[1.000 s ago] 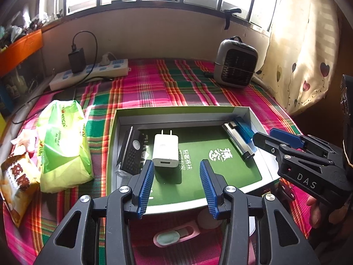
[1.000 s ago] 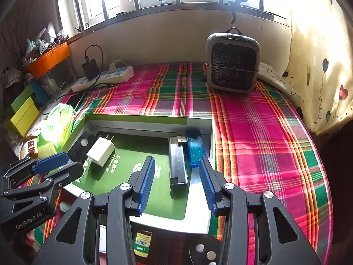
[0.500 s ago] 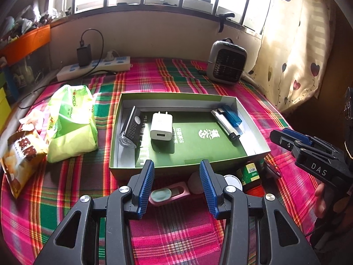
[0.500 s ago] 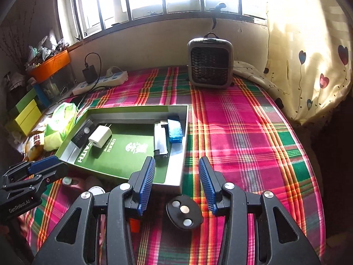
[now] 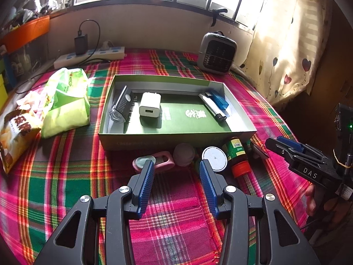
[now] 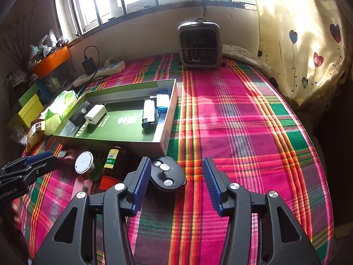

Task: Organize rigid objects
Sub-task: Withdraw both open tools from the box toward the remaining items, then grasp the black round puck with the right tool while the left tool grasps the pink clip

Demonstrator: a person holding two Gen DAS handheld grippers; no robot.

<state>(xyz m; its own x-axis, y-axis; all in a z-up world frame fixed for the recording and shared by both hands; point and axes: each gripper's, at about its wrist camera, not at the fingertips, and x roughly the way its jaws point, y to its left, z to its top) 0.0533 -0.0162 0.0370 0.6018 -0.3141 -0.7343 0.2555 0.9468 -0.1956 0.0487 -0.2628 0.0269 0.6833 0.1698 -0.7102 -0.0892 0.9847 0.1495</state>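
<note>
Shallow green box (image 5: 176,140), frame centre: black ridged device (image 5: 121,107), white charger (image 5: 150,105), silver lighter (image 5: 211,106), blue lighter (image 5: 219,98) inside. Left gripper (image 5: 175,167), right gripper (image 6: 176,169): both low in frame, jaws spread, holding nothing.

heater (image 6: 199,44) | power strip (image 5: 88,55) | curtain (image 6: 297,44) | snack bag (image 5: 13,132) | plaid cloth (image 6: 231,114)

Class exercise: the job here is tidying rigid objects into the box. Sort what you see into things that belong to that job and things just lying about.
Part of the job:
green box
white charger
silver lighter
blue lighter
brown bottle
pink case
black round plug

Just lying about:
heater
power strip
green tissue pack
snack bag
curtain
</note>
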